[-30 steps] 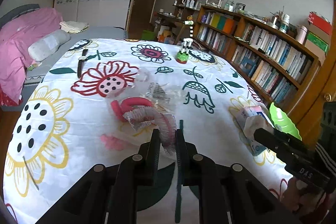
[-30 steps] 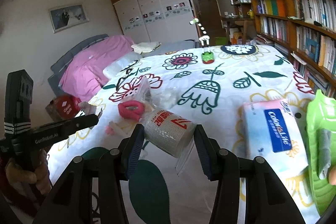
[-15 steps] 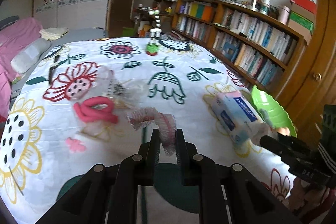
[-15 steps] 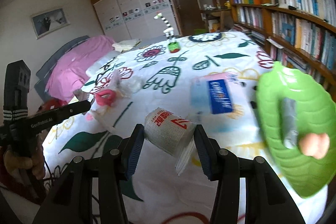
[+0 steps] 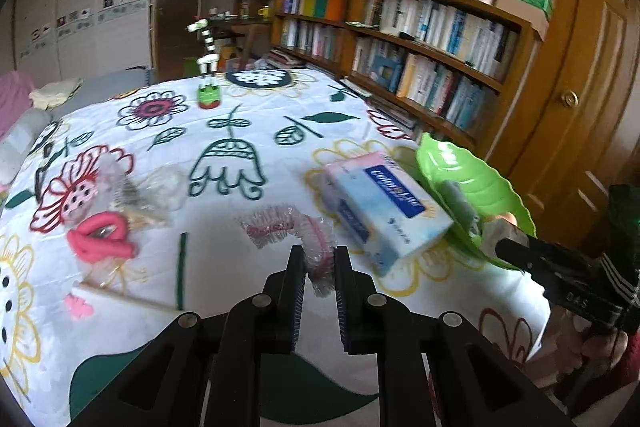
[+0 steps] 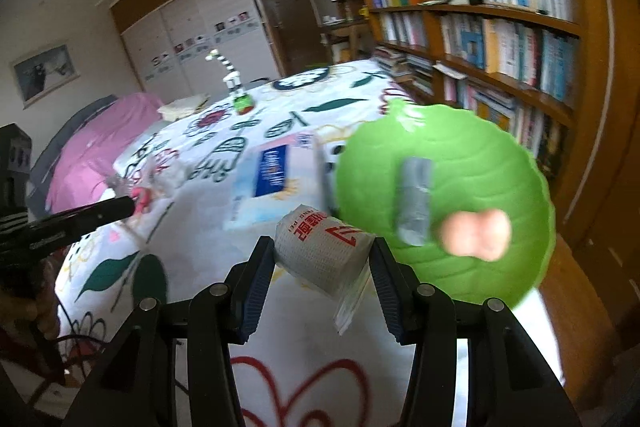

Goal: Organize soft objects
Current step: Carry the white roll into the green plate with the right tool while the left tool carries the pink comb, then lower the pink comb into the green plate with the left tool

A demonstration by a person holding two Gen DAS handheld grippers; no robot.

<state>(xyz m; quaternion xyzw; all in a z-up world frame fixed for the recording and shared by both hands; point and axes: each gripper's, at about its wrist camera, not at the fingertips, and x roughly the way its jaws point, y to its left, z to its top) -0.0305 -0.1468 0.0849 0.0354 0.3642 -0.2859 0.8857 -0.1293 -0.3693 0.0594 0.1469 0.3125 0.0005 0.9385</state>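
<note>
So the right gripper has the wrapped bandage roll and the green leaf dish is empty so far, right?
Not quite. The right gripper does hold the bandage roll, but the green leaf dish is not empty: the right wrist view shows a grey roll and a peach-coloured piece in it.

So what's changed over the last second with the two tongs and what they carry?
Both tongs swung toward the green leaf dish. The right tongs carried the wrapped bandage roll from beside the tissue pack to the dish's near rim. The left tongs lifted the pink frilly band away from the pink loop. Neither grip changed; the grey roll and peach piece stayed in the dish.
</note>
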